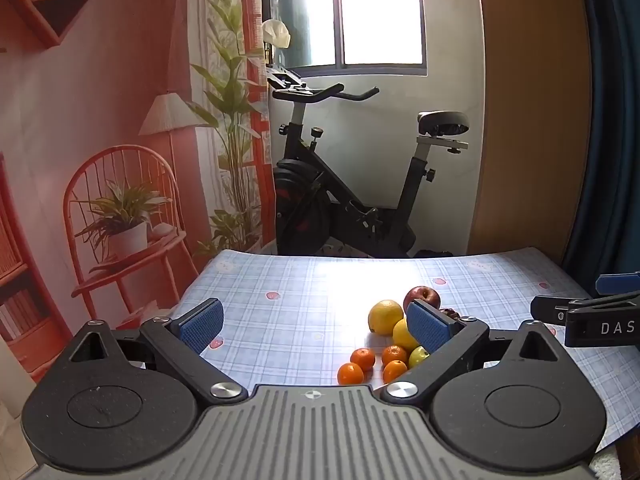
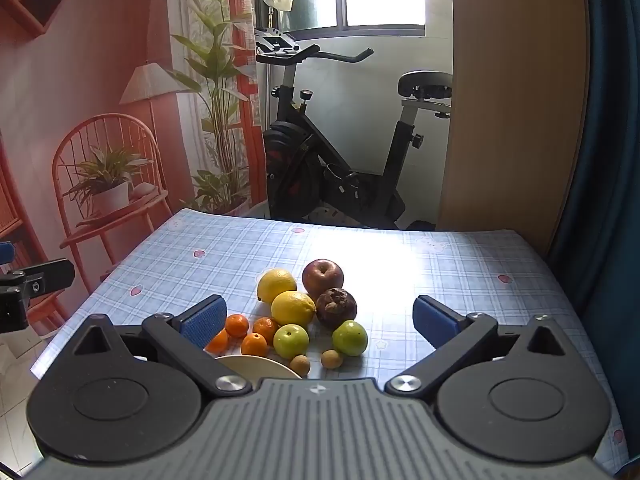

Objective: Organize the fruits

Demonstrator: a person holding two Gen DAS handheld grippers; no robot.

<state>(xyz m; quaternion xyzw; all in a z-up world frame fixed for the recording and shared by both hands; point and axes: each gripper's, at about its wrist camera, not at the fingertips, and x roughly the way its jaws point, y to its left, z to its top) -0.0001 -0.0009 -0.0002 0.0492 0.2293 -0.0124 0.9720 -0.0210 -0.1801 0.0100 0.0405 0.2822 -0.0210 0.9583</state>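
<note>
A cluster of fruit lies on the checked tablecloth (image 2: 460,264). In the right wrist view I see a red apple (image 2: 322,274), two lemons (image 2: 277,283) (image 2: 293,308), a dark purple fruit (image 2: 336,308), two green apples (image 2: 291,341) (image 2: 350,337), several small oranges (image 2: 254,344) and two small tan fruits (image 2: 331,359). A cream plate (image 2: 256,366) peeks out just below them. My right gripper (image 2: 318,320) hangs open above the near side of the pile, holding nothing. My left gripper (image 1: 316,326) is open and empty, left of the fruit; its right finger hides part of a lemon (image 1: 401,334).
An exercise bike (image 1: 352,184) stands beyond the table's far edge. A printed backdrop with a chair and plants hangs at the left, a wooden panel (image 2: 516,100) and a blue curtain at the right. Bare cloth lies left and right of the fruit.
</note>
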